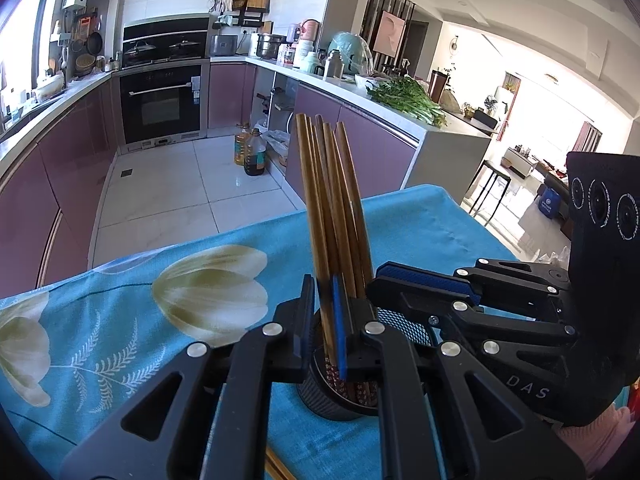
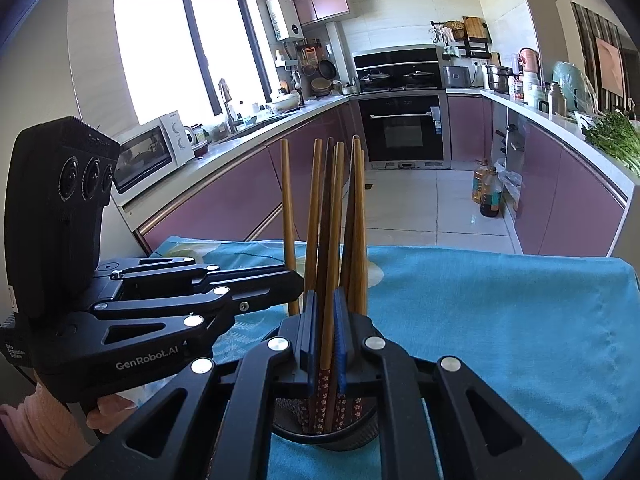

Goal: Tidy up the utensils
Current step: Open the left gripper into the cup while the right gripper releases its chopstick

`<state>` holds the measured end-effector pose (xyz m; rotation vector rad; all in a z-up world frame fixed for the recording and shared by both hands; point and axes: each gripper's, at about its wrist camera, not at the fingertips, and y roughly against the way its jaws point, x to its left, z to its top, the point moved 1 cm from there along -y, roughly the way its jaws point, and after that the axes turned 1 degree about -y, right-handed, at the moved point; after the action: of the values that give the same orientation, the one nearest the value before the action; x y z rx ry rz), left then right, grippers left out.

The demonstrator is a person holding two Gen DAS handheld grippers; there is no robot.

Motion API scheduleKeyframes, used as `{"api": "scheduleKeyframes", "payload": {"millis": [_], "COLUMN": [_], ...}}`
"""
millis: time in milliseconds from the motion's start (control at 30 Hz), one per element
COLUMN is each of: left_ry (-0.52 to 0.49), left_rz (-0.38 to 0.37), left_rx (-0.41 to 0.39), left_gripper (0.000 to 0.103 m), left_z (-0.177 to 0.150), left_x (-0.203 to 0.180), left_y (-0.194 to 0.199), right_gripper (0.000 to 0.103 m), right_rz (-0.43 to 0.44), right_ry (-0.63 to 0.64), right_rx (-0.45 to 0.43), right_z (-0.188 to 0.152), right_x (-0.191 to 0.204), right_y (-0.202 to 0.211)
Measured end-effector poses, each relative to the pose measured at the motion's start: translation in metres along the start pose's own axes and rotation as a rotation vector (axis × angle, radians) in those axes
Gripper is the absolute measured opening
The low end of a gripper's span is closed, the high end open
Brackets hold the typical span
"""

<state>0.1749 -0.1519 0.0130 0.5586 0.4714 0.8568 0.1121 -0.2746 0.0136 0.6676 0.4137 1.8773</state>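
Fingers (image 1: 326,320) of the left gripper clench chopsticks (image 1: 328,200) standing in the mesh holder (image 1: 340,404) on the worktop's blue cloth (image 1: 120,320); the right gripper (image 2: 324,336) likewise pinches 2 chopsticks. Both seem to be seating their sticks, so next comes releasing without tipping the holder.

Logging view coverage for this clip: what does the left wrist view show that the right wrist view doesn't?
Left wrist only: loose wooden chopsticks lying on the cloth at the bottom edge, and a living room. Right wrist only: a white microwave oven and the window. Both: brown wooden chopsticks standing in a black mesh holder on the turquoise floral tablecloth, with left gripper and right gripper each shut on chopsticks.
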Motion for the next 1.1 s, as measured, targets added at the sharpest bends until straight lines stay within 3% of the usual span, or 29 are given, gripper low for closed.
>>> {"api": "scheduleKeyframes", "payload": {"millis": [267, 333, 467, 567, 633, 700, 800, 933, 1100], "left_ry": [0.006, 0.014, 0.003, -0.012, -0.006, -0.003, 0.009, 0.049, 0.088], "left_rz": [-0.009, -0.013, 0.003, 0.044, 0.078, 0.112, 0.164, 0.203, 0.246], "left_rx": [0.0, -0.005, -0.044, -0.091, -0.115, -0.12, -0.106, -0.06, 0.006], "left_gripper": [0.022, 0.024, 0.027, 0.037, 0.05, 0.051, 0.052, 0.063, 0.063], "left_z": [-0.011, -0.015, -0.026, -0.036, -0.045, -0.055, -0.075, -0.103, -0.136], "left_x": [0.004, 0.007, 0.008, 0.008, 0.012, 0.016, 0.025, 0.039, 0.05], "left_y": [0.002, 0.005, 0.021, 0.041, 0.054, 0.063, 0.071, 0.075, 0.068], "right_gripper": [0.009, 0.016, 0.019, 0.023, 0.033, 0.037, 0.038, 0.039, 0.039], "right_rz": [0.007, 0.011, 0.037, 0.071, 0.091, 0.117, 0.158, 0.181, 0.179], "right_ry": [-0.011, -0.012, -0.005, 0.023, 0.049, 0.088, 0.121, 0.133, 0.124], "right_rx": [0.0, -0.005, -0.016, -0.024, -0.024, -0.017, 0.015, 0.09, 0.2], "right_z": [-0.006, -0.007, -0.013, -0.021, -0.027, -0.035, -0.049, -0.07, -0.1], "right_x": [-0.002, -0.003, 0.002, 0.011, 0.019, 0.03, 0.043, 0.056, 0.068], "right_y": [0.004, 0.007, 0.017, 0.028, 0.034, 0.039, 0.039, 0.023, -0.009]}}
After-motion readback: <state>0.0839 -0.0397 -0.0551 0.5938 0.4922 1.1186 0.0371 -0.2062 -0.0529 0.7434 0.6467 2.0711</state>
